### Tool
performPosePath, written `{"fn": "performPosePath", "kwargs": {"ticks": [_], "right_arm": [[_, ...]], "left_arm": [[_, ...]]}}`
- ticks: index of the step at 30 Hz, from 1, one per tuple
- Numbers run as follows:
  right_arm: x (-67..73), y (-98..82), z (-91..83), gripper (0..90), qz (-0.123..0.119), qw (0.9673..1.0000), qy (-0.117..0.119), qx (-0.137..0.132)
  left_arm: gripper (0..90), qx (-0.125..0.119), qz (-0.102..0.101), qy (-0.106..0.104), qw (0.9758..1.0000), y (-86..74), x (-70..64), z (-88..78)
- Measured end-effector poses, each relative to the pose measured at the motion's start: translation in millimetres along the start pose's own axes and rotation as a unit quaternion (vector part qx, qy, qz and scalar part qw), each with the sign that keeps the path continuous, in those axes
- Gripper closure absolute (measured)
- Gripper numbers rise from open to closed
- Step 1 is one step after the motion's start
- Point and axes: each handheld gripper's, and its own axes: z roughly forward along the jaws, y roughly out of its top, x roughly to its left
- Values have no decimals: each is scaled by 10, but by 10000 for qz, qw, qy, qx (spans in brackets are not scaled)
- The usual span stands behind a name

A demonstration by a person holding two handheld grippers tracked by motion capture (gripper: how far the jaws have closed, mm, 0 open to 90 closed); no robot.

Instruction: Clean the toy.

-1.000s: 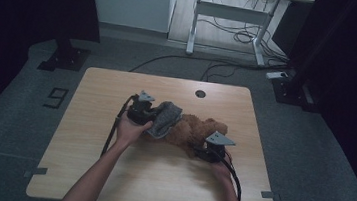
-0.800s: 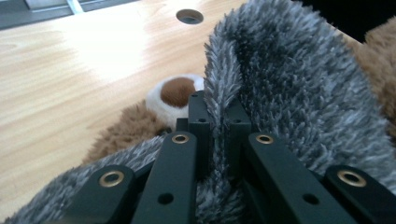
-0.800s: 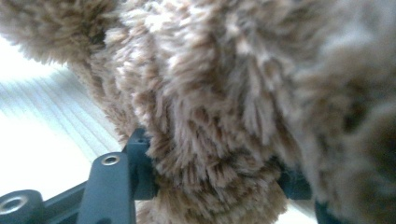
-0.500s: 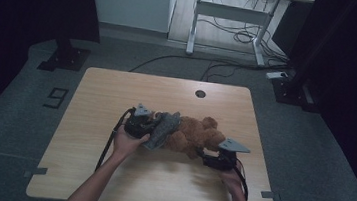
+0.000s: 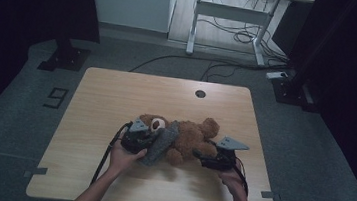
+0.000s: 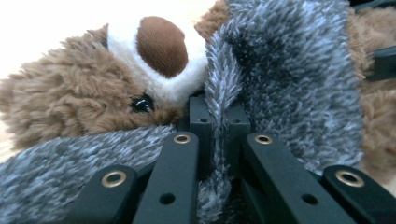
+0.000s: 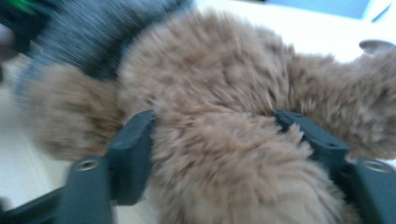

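High view: a brown teddy bear [image 5: 188, 138] lies on its back near the middle of the worktop [image 5: 117, 94], head to the left and legs to the right, with a grey fuzzy cloth [image 5: 160, 144] draped across its neck and chest; the left gripper [image 5: 138, 140] sits just near of the bear's head, the right gripper [image 5: 202, 157] at the near right by a leg.

Left gripper view: the fingers [image 6: 180, 154] are pressed together on a fold of the grey cloth [image 6: 289, 79], which stands up between them right beside the bear's muzzle [image 6: 161, 51].

Right gripper view: the fingers [image 7: 133, 140] stand apart on either side of a plump brown limb; their jaws have just been closing, with the limb between them, but the picture is blurred and I cannot tell whether the pads truly press.

The step in hand looks like dressing or wrapping the bear with the cloth; to do it well, the right gripper should take a firm, steady hold of the limb so the bear cannot slide; the left should keep its pinch on the cloth edge alone, not on fur; then draw the cloth slowly round the body, low to the worktop, keeping it taut without dragging the head sideways.
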Motion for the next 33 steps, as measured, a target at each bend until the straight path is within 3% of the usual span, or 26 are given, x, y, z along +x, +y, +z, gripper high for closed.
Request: {"fn": "performPosePath", "kwargs": {"ticks": [5, 9, 15, 19, 22, 25, 27, 29, 31, 33], "right_arm": [[-11, -101, 151, 422, 14, 9996, 107, 244], [-12, -113, 177, 490, -54, 9998, -22, 164], [10, -132, 182, 512, -179, 9997, -77, 126], [9, -155, 166, 512, -166, 9997, -117, 99], [9, -165, 160, 518, -181, 9996, -190, 138], [-12, -182, 152, 539, -133, 9996, -218, 110], [-16, -185, 147, 548, -147, 9996, -209, 113], [-19, -192, 148, 550, -141, 9996, -207, 104], [-28, -199, 147, 551, -134, 9997, -184, 124], [-32, -202, 146, 551, -143, 9996, -185, 138]], "left_arm": [[854, -25, -55, -12, 10000, -26, -1, 5], [849, -179, -68, -59, 9998, 82, -52, 8], [847, -370, 269, -325, 9984, 419, -393, 155], [846, -130, 499, -458, 9976, 567, -653, 423], [846, 1, 594, -259, 9979, 562, -714, 590], [848, -71, 588, -79, 9982, 545, -670, 575], [850, -104, 612, 158, 9979, 520, -602, 527], [850, -121, 758, 616, 9951, 481, -513, 464], [851, -89, 743, 923, 9929, 433, -383, 398], [852, -117, 625, 924, 9937, 386, -252, 309]]}}
